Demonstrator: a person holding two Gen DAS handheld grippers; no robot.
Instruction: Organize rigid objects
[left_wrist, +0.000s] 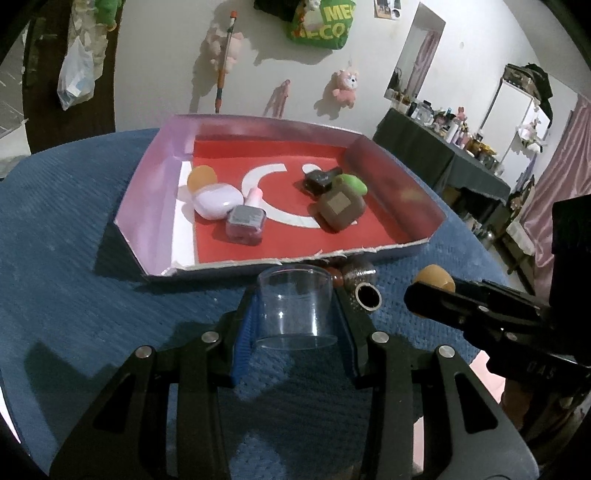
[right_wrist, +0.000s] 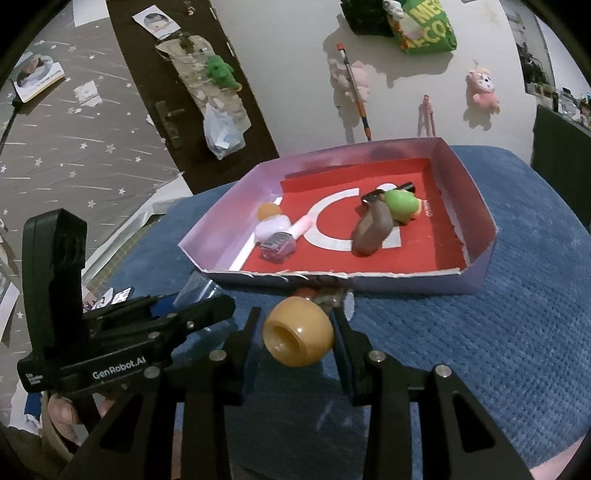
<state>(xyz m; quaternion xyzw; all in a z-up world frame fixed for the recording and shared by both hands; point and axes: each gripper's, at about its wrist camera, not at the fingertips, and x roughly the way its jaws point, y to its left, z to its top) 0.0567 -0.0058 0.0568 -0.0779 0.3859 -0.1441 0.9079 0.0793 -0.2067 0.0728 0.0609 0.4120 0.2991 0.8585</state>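
My left gripper (left_wrist: 295, 314) is shut on a clear plastic cup (left_wrist: 295, 308), held just above the blue cloth in front of the tray. My right gripper (right_wrist: 297, 341) is shut on a round tan cap with a hollow opening (right_wrist: 299, 336); that cap also shows in the left wrist view (left_wrist: 434, 279). The shallow pink-walled tray with a red floor (left_wrist: 147, 184) (right_wrist: 476, 273) holds a lilac bottle with an orange cap (left_wrist: 216, 199), a small grey-topped bottle (left_wrist: 245, 224), a brown bottle (left_wrist: 340, 210), a green cap (left_wrist: 352, 184) and a dark bottle (left_wrist: 319, 180).
A metal tube (left_wrist: 367, 295) and small reddish pieces (left_wrist: 338, 278) lie on the blue cloth (left_wrist: 74, 258) between the grippers and the tray's front wall. Plush toys and a pen hang on the wall behind. A cluttered dark table (left_wrist: 443, 155) stands at the right.
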